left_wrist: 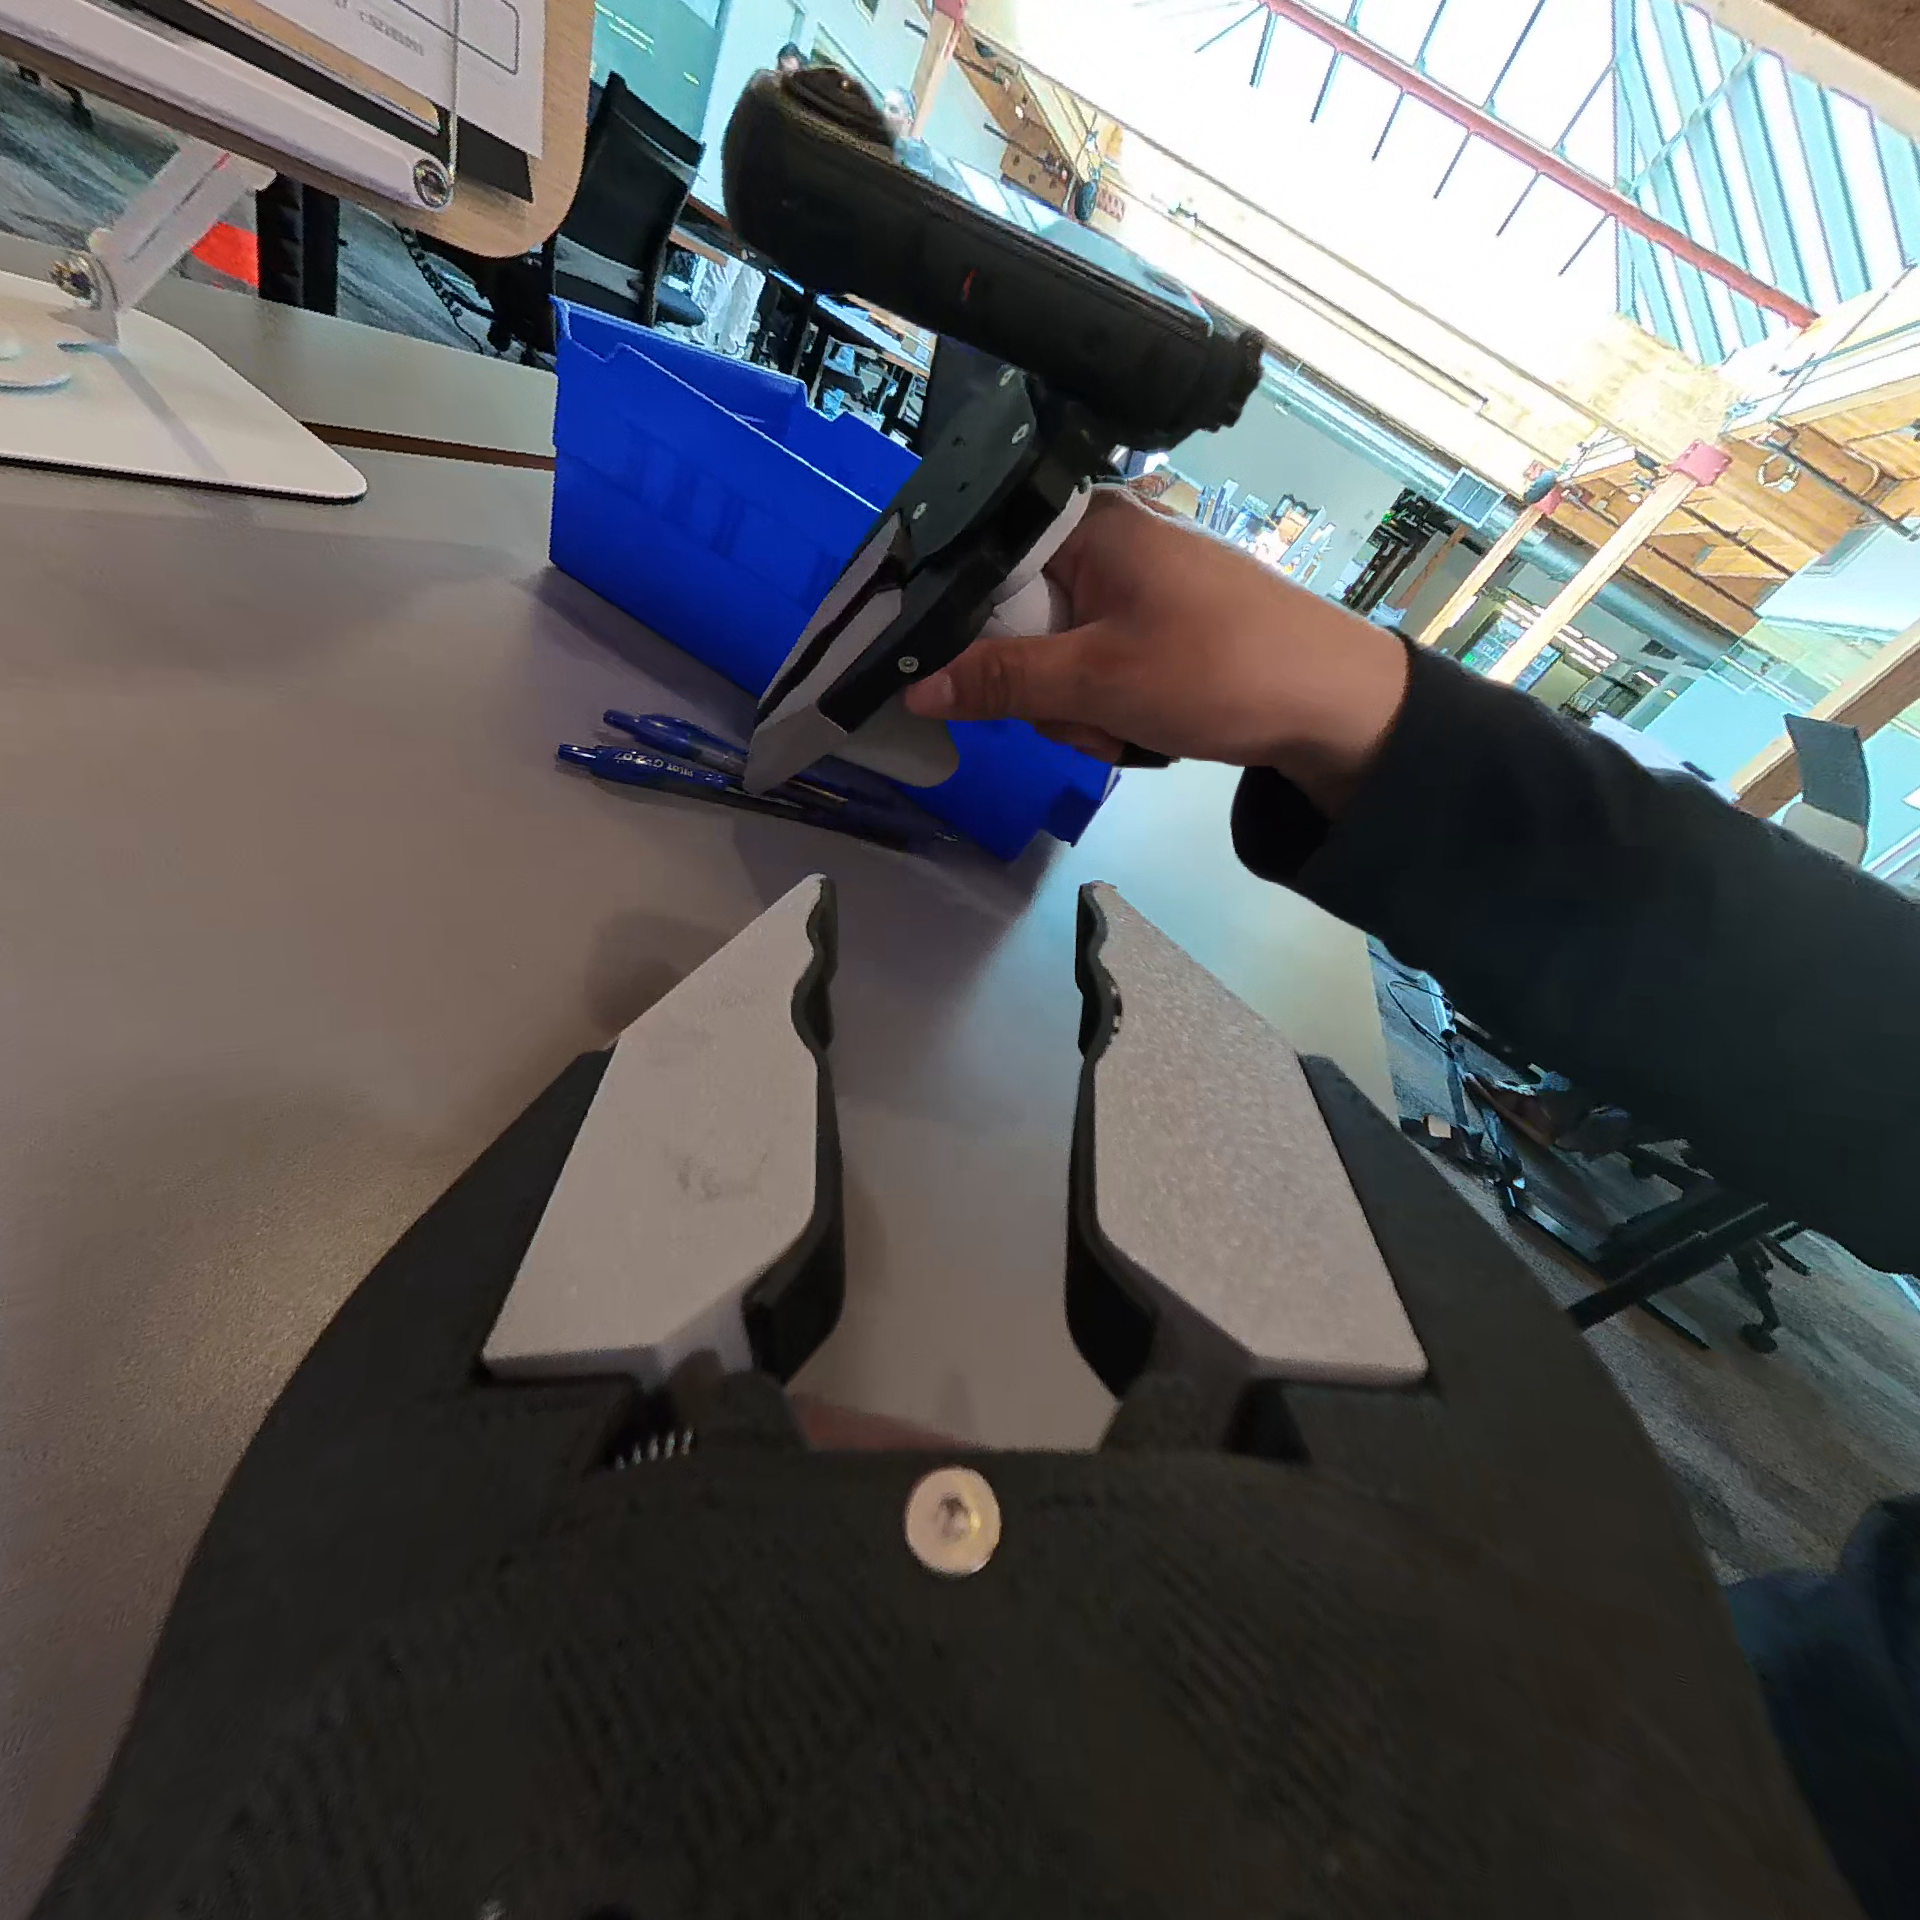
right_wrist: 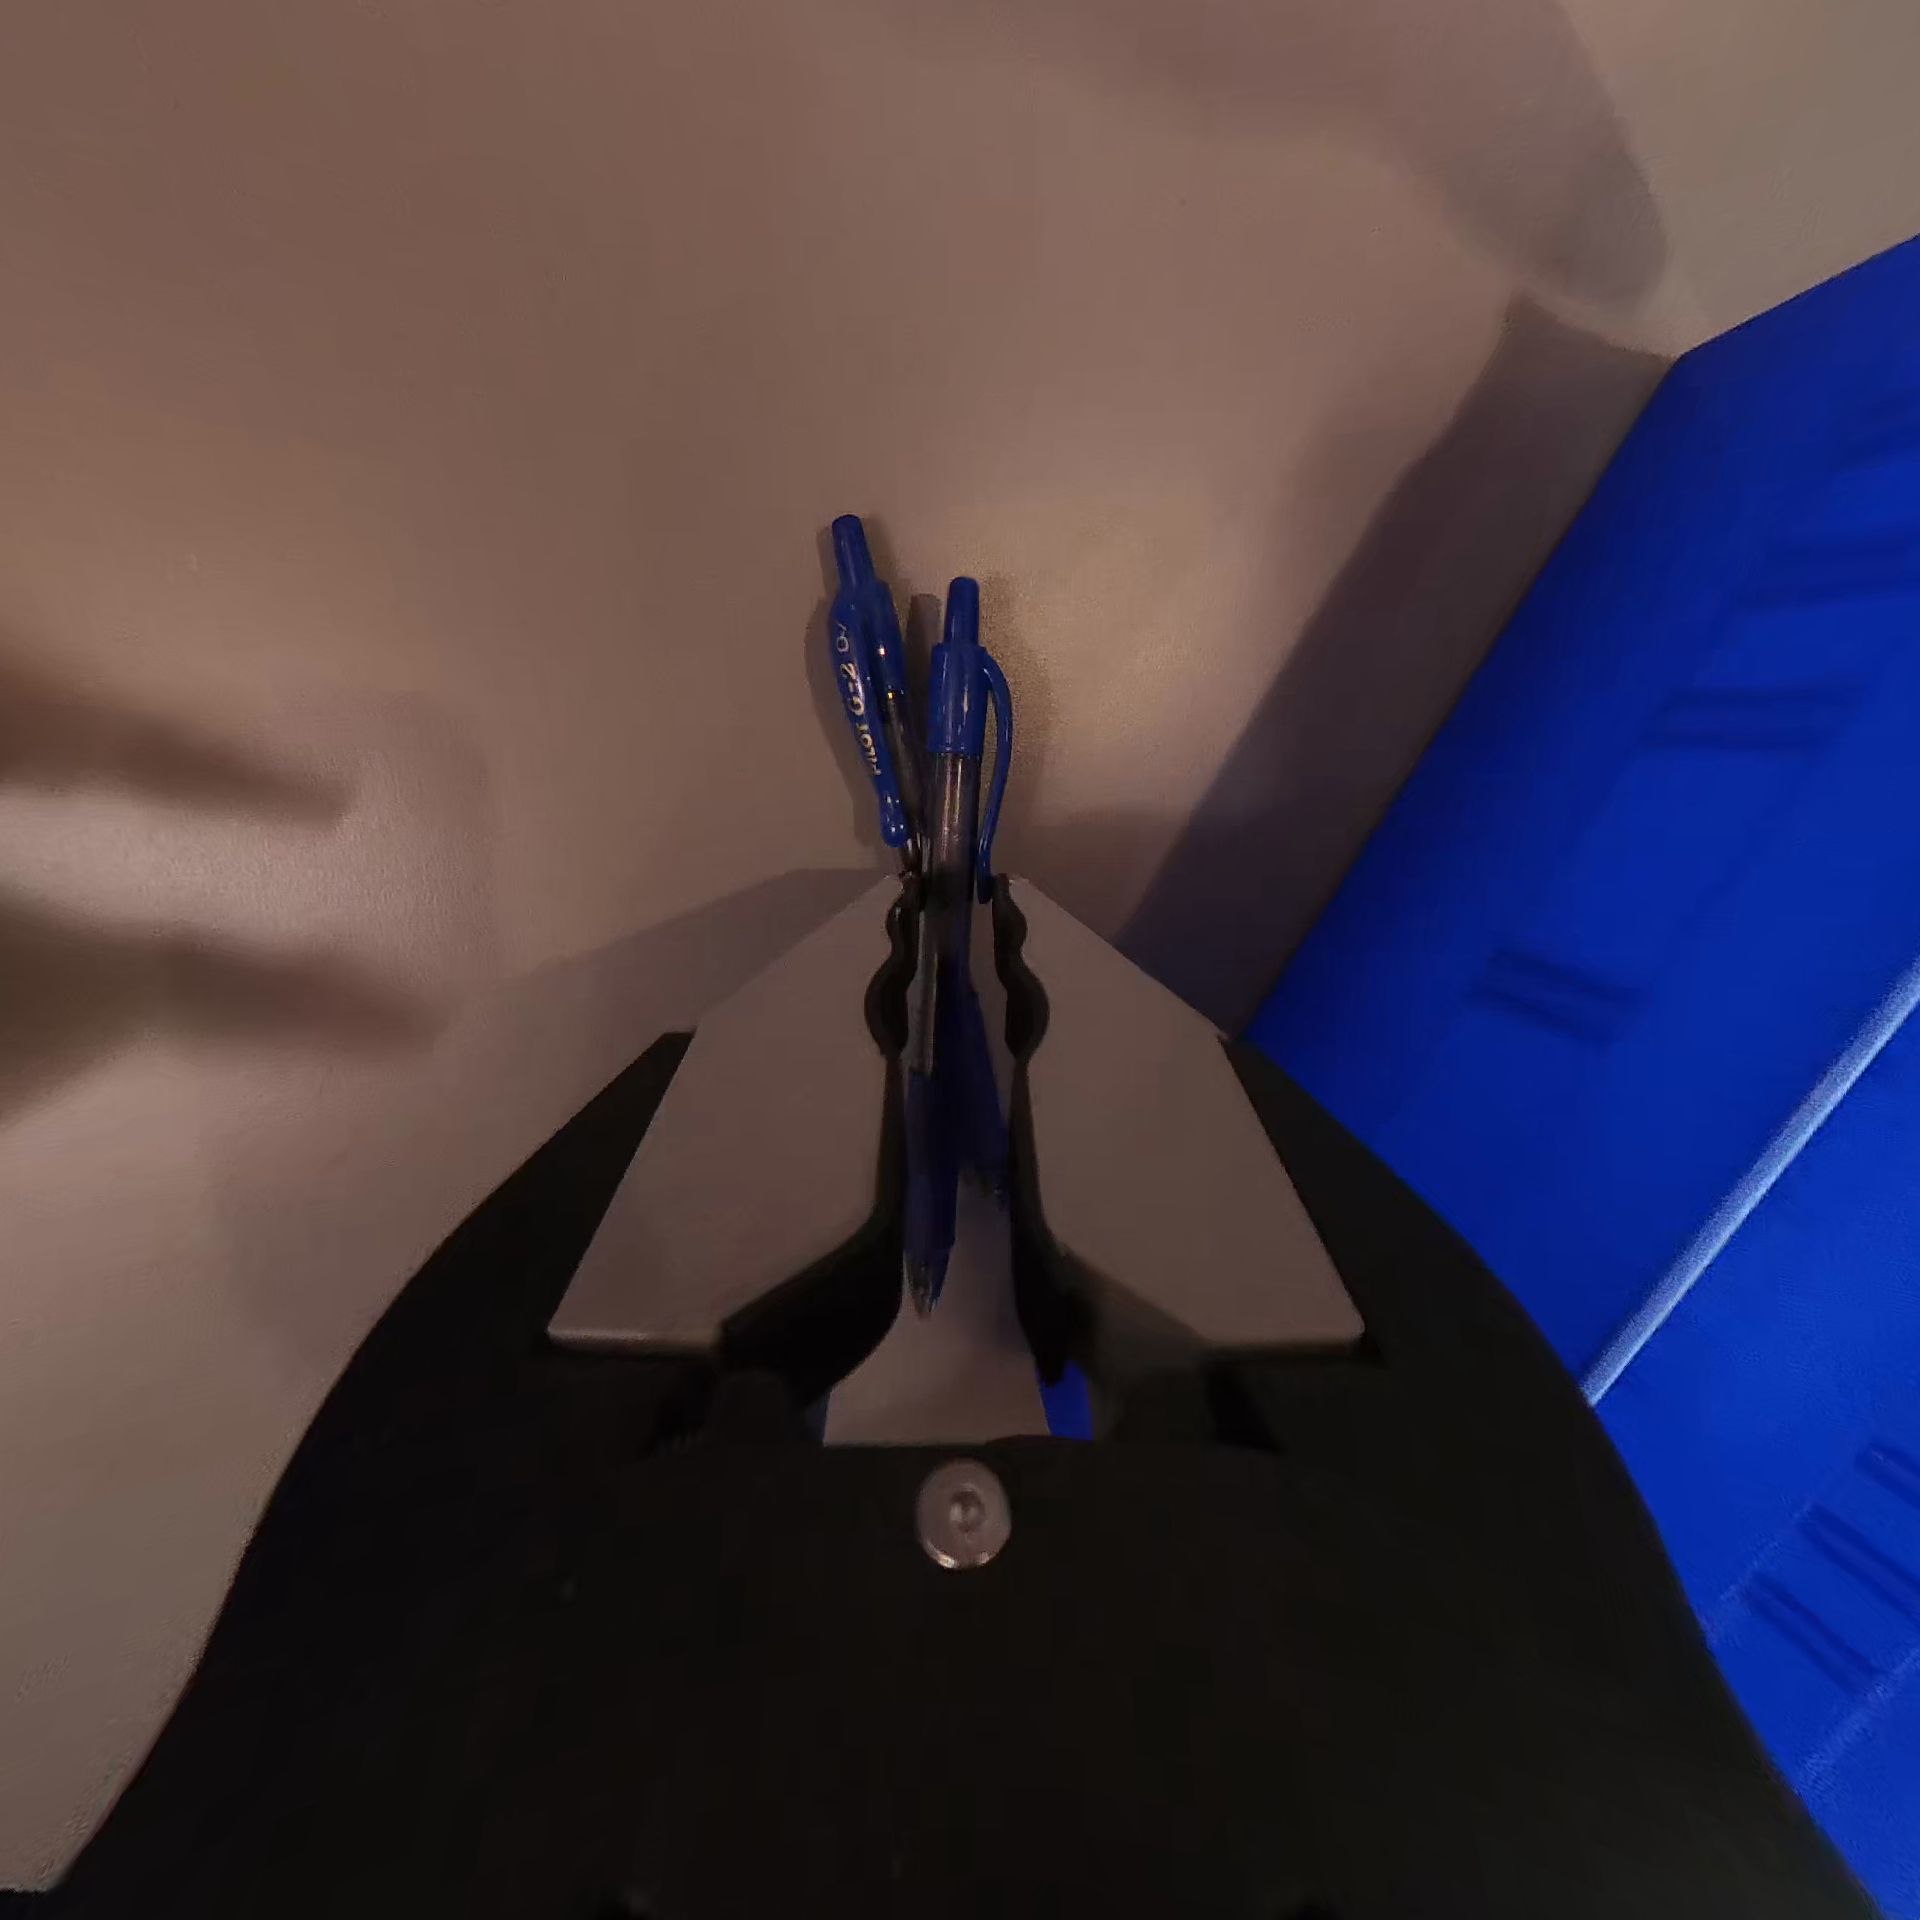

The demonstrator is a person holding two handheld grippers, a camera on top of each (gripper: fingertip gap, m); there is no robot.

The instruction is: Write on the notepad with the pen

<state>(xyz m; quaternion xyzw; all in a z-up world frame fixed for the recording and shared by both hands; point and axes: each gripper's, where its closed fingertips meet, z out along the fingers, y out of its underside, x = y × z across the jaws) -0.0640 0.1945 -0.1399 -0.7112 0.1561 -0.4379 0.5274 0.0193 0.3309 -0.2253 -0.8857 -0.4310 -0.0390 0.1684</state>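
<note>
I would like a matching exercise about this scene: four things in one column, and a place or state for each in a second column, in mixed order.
Things:
1. left gripper
2. right gripper
3. blue bin
4. two blue pens

Places or states:
A. stands on the table behind the pens
B. jaws apart, nothing between them
C. lie side by side on the grey table
D. jaws narrowed around the pens

Pairs: 1-B, 2-D, 3-A, 4-C
</note>
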